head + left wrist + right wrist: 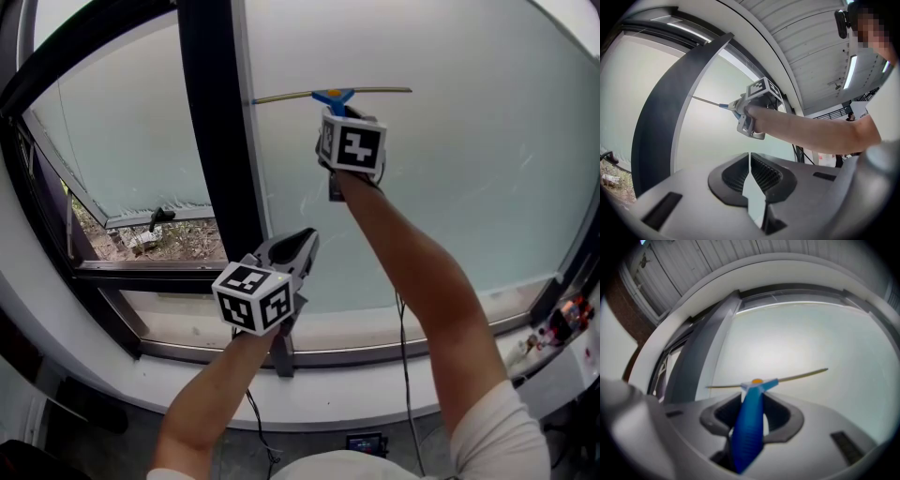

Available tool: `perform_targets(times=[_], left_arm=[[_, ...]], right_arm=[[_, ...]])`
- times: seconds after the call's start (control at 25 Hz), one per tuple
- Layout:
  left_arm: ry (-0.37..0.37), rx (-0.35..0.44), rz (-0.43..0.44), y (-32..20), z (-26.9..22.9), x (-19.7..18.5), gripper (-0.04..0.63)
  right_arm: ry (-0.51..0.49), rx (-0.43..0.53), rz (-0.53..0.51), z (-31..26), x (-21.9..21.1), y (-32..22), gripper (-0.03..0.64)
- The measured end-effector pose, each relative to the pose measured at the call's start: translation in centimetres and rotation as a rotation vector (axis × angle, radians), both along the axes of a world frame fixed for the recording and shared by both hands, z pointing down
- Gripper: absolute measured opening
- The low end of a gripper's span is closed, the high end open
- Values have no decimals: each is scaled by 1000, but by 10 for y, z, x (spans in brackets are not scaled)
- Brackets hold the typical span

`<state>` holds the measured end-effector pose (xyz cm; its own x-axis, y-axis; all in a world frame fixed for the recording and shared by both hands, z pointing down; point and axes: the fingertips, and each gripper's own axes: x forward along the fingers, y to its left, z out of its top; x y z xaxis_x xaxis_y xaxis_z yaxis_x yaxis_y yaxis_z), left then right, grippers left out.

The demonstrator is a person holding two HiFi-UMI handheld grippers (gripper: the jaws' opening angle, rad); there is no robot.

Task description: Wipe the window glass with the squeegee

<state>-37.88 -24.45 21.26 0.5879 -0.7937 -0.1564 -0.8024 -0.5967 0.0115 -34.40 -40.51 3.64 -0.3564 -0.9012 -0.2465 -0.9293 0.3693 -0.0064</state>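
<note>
The squeegee (333, 95) has a blue handle and a long thin blade that lies level across the frosted window glass (450, 187), high on the pane. My right gripper (336, 112) is shut on the blue handle (750, 425), and the blade (797, 376) stretches to both sides just past its jaws. My left gripper (307, 239) hangs lower, in front of the sill, shut with nothing in it. In the left gripper view its jaws (750, 161) meet edge to edge, and the right gripper (752, 110) with the squeegee blade (707, 100) shows above them.
A wide dark mullion (217, 141) stands left of the pane. Beyond it a side window (122, 131) is swung open with a black handle (161, 216), showing ground outside. The white sill (394, 323) runs below, with a cable (405, 361) hanging down.
</note>
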Motion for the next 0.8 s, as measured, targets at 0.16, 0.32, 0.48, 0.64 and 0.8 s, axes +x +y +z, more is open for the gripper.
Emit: perform_targets(times=[0.16,0.32,0.48,0.64,0.8], left_arm=[[3,-14,1,0,8,-1,35],[9,-24,1,-1,14,-1,35],[13,-33,3,0,20,-1,35],[16,-44,5,-1,26,-2,35],[24,-51,10,0,30,-2,35]], right_arm=[[-2,1,1,9,0,0,152],[-4,-7,3,18,2,0,152],[0,-13,3,28,2,1,152],[2,-18,3,38,2,0,152],[9,-31,8,49,2,-1,152]])
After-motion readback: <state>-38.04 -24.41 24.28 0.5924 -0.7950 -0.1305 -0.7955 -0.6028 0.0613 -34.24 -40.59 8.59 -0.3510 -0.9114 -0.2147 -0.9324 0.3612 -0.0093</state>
